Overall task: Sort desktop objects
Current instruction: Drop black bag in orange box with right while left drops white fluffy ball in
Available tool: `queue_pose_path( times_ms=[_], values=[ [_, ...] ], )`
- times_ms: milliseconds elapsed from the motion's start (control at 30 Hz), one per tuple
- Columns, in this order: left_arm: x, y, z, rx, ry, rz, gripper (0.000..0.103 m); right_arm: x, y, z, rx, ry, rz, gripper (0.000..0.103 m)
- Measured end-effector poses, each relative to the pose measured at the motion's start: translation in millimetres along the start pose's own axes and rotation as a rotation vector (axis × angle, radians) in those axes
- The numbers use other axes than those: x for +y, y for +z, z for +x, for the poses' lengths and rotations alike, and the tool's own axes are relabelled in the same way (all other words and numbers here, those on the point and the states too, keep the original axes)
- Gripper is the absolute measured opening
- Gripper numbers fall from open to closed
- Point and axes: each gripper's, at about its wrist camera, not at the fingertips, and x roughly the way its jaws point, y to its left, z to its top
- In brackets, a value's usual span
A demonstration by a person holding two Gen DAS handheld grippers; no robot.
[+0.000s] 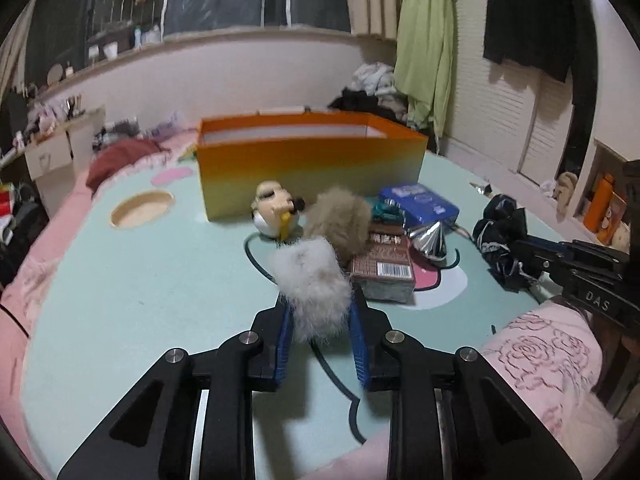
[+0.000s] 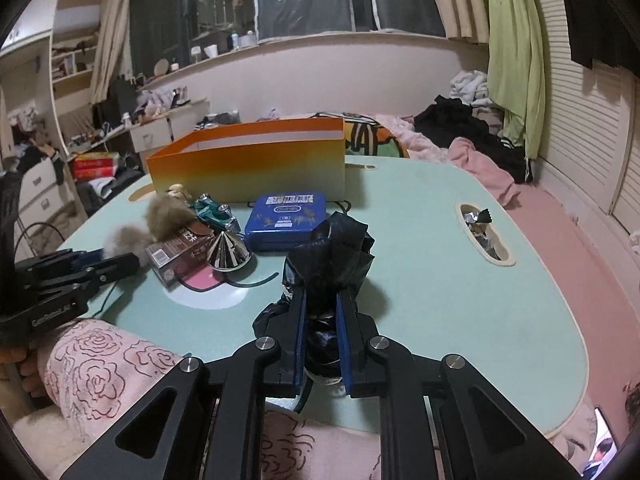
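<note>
Now: left gripper [image 1: 320,312] clamped on white fur pompom [image 1: 312,280]; right gripper [image 2: 320,320] pinched on crumpled black bag [image 2: 328,252]. Both over mint tabletop [image 2: 460,300]. Beyond: brown box [image 1: 384,268], silver cone [image 1: 430,240], blue tin [image 2: 286,222], orange bin [image 1: 308,164] at far edge. Around: pink bedding [image 2: 580,248], cluttered sill, green garment [image 1: 426,48] hanging.

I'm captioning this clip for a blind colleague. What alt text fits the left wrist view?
The left tool is shut on a white-and-tan fur pompom over a pale green table. Behind it stand an orange box, a small figurine, a brown carton, a silver cone and a blue tin. At right, the other tool grips black crumpled plastic.
</note>
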Motion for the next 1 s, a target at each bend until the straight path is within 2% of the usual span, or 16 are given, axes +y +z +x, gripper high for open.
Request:
queue_pose_path(
  times_ms=[200,267,367,433,500,567,600,633,667,800,833,867,900,933,1000],
  values=[
    [0.4,18.8,-27.1,-0.085,-0.004,0.008,0.027,10.4,17.2,-13.3,-0.051,0.062,-0.004,0.009],
    [-0.8,32.8,-31.6,-0.115,-0.008,0.007,0.027,17.5,35.4,-17.4,-0.092,0.068,-0.022,0.004],
    [-1.0,61.9,-27.8,-0.15,-0.012,-0.003,0.027,28.8,72.9,-18.6,-0.164,0.077,-0.038,0.004],
    [0.9,75.7,-23.7,-0.166,-0.002,-0.02,0.027,31.3,90.9,-14.1,-0.17,0.068,-0.039,0.004],
    [6.6,83.4,-23.3,-0.174,-0.013,-0.058,0.027,22.3,97.2,-12.7,-0.146,0.103,0.004,0.005],
    [11.5,79.8,-27.9,-0.184,-0.022,-0.079,0.027,10.3,91.9,-11.6,-0.096,0.125,0.043,0.027],
    [13.8,76.6,-29.6,-0.187,-0.021,-0.08,0.027,-0.3,82.0,-11.0,-0.07,0.107,0.077,0.057],
    [15.0,73.1,-29.1,-0.186,-0.016,-0.08,0.027,-8.4,72.2,-11.7,-0.065,0.09,0.109,0.073],
    [16.7,70.3,-28.2,-0.181,-0.007,-0.081,0.027,-14.2,62.6,-11.5,-0.054,0.084,0.136,0.074],
    [18.4,65.7,-19.6,-0.155,-0.009,-0.1,0.027,-12.6,31.3,9.9,0.116,0.094,0.133,0.074],
    [16.8,64.7,-17.5,-0.151,-0.009,-0.098,0.027,-4.3,21.7,21.4,0.185,0.076,0.097,0.072],
    [15.6,64.3,-17.0,-0.15,-0.011,-0.095,0.027,5.4,14.3,26.4,0.201,0.033,0.033,0.068],
    [14.3,62.8,-16.8,-0.148,-0.013,-0.09,0.027,16.4,8.8,23.7,0.165,-0.038,-0.052,0.044],
    [12.5,62.2,-16.1,-0.145,-0.014,-0.083,0.027,26.3,5.2,21.6,0.145,-0.088,-0.117,0.029],
    [9.5,63.6,-14.7,-0.14,-0.01,-0.066,0.027,35.6,10.6,18.1,0.133,-0.067,-0.151,0.027]
  ],
)
